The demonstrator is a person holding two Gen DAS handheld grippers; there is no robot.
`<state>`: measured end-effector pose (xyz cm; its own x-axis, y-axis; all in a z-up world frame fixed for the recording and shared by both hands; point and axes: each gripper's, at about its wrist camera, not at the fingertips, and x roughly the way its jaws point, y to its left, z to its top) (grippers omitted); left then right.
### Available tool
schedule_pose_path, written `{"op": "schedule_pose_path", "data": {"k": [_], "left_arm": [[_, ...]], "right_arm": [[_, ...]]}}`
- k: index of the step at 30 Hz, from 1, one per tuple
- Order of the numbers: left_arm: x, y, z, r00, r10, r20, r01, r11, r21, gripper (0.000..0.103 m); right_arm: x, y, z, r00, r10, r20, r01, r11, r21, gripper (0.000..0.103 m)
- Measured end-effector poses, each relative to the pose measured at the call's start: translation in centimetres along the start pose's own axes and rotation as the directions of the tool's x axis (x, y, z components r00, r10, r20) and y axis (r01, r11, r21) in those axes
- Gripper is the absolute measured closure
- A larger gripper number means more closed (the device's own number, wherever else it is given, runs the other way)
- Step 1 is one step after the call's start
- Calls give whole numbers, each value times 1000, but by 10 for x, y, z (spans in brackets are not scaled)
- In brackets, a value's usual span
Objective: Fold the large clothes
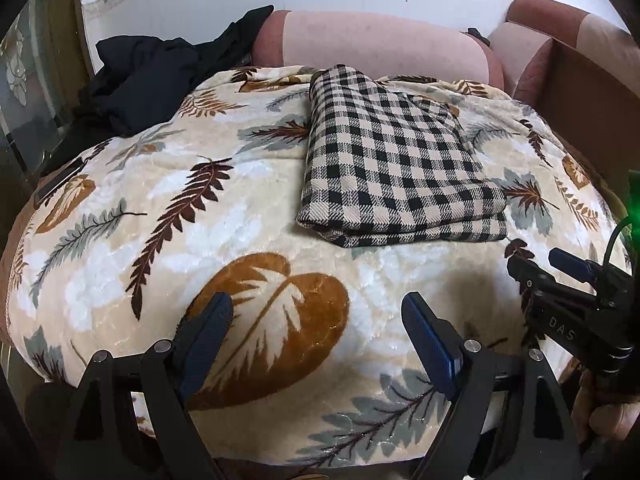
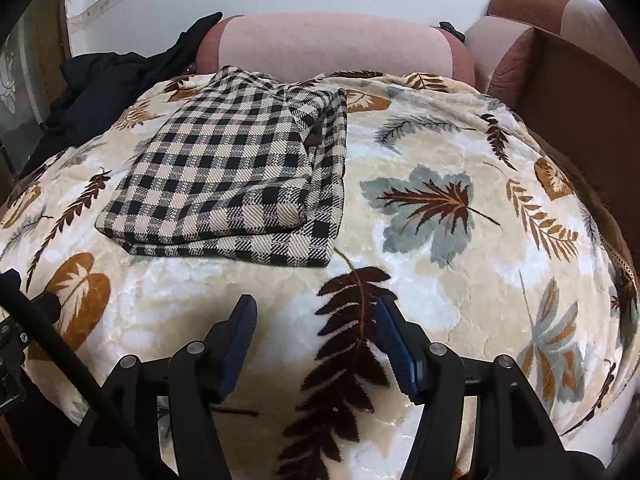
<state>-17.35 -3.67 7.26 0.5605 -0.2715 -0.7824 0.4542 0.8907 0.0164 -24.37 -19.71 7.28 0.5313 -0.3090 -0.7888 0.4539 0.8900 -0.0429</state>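
Observation:
A black-and-cream checked garment (image 1: 394, 160) lies folded into a flat rectangle on a leaf-patterned blanket (image 1: 168, 216); in the right wrist view the checked garment (image 2: 236, 176) sits up and to the left. My left gripper (image 1: 316, 312) hovers open over the blanket, short of the garment's near edge, with nothing between its blue pads. My right gripper (image 2: 316, 316) is also open over bare blanket (image 2: 440, 280), below and right of the garment, holding nothing. The right gripper (image 1: 560, 276) shows at the right edge of the left wrist view.
A crumpled black garment (image 1: 148, 80) lies at the blanket's far left. Pink and maroon bolster cushions (image 1: 380, 44) line the back against a white wall. A brown cardboard-like panel (image 1: 592, 120) stands at the right. A person's hand (image 1: 604, 420) grips the right tool.

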Motion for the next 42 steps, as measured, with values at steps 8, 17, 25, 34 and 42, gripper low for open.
{"op": "schedule_pose_path", "data": {"k": [8, 17, 25, 34, 42], "left_arm": [[3, -3, -3, 1000, -8, -18, 8, 1000, 3, 18], [6, -5, -6, 999, -14, -35, 14, 1000, 2, 18], [8, -5, -7, 999, -20, -42, 20, 1000, 2, 18], [8, -6, -8, 999, -26, -47, 26, 1000, -2, 18], [8, -7, -9, 998, -30, -55, 30, 1000, -1, 18]], "right_arm": [[0, 3, -1, 999, -46, 5, 46, 999, -22, 34], [-1, 5, -2, 998, -62, 7, 62, 997, -36, 33], [2, 3, -2, 997, -78, -3, 78, 997, -29, 33], [2, 3, -3, 995, -104, 1, 104, 994, -31, 32], [1, 4, -3, 994, -114, 3, 114, 993, -36, 30]]}}
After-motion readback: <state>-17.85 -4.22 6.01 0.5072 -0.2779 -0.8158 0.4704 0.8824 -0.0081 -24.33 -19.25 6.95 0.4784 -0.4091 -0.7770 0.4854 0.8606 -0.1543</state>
